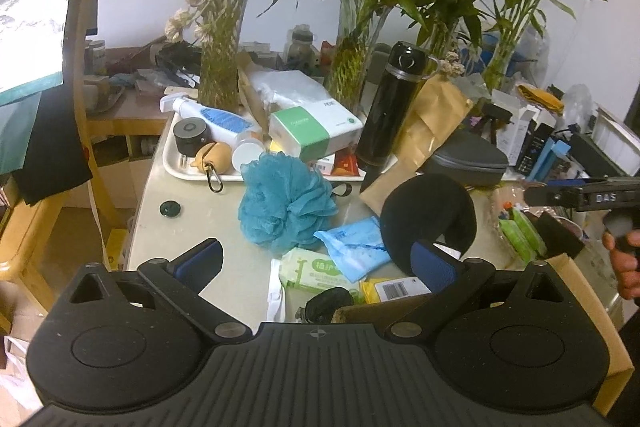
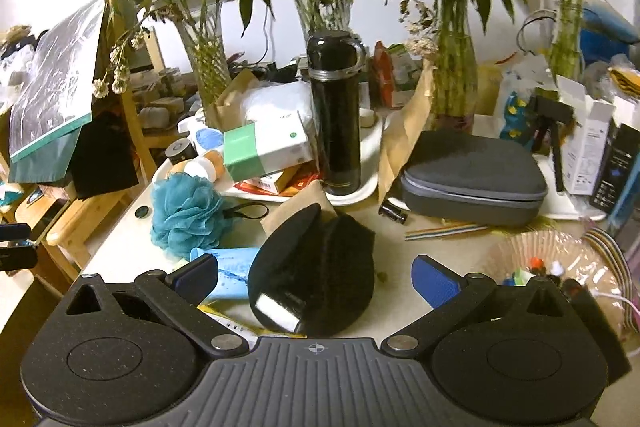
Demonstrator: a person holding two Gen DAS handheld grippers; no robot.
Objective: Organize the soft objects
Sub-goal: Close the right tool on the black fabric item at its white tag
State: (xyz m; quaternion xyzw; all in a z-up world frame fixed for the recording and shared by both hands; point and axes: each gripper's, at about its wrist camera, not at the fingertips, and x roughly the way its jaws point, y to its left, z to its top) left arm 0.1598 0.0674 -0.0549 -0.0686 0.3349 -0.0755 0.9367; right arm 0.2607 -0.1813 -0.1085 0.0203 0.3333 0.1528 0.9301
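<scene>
**Both grippers poised wide over the soft clutter**

Nearest the lens, the left gripper (image 1: 316,263) and right gripper (image 2: 316,277) both hang with blue-padded jaws spread wide and nothing between them, probably lined up for a first pick. The landmark is the folded black fabric cap (image 2: 316,275), lying on the pale tabletop (image 2: 120,251) straight between the right gripper's jaws, so it looks like the likeliest target.

Behind the cap, the white plastic tray (image 2: 360,193) holds the tall black flask (image 2: 335,115), a green-and-white carton (image 2: 264,151) and smaller boxes and bottles, likely corralled there to free table space. Right of the cap sits the grey zipped hard case (image 2: 474,179), closed, contents unseen. Left of the cap rests the teal mesh bath pouf (image 1: 286,203), loose on the table. Just beside the cap on that side lies a crumpled light-blue soft packet (image 1: 354,247), and nearer than that a small green-and-white wipes pack (image 1: 316,273).
</scene>
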